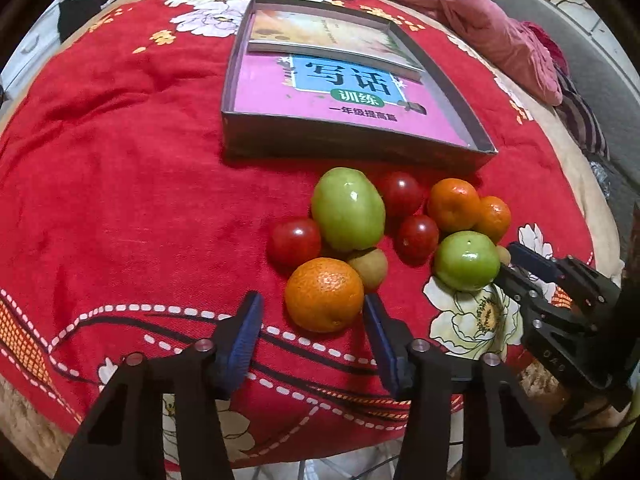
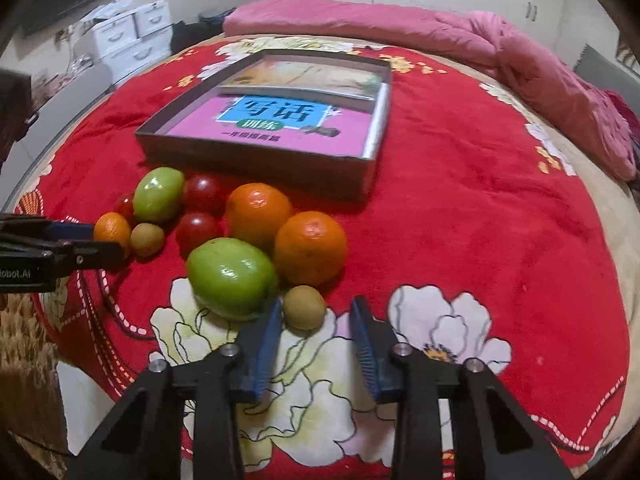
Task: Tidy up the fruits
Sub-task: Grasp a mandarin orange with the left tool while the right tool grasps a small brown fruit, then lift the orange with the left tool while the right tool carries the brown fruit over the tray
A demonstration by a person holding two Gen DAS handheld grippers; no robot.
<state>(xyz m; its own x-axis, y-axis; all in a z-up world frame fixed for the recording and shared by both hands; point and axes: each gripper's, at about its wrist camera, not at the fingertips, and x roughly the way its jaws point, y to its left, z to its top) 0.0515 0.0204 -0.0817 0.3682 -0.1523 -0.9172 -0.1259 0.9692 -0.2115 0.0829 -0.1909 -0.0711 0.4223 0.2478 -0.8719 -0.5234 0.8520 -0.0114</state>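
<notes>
A pile of fruit lies on the red flowered blanket in front of a shallow box. My left gripper is open around the nearest orange: its right pad touches the peel, while the left pad stands apart. My right gripper is open around a small brown fruit, which rests against the left pad with a gap to the right one. A green fruit lies just left of it. From the left wrist view, the right gripper reaches in beside this green fruit.
The box holds a pink workbook and another book. More fruit lies between: a bigger green fruit, red tomatoes, two oranges, another brown fruit. A pink quilt is bunched at the back.
</notes>
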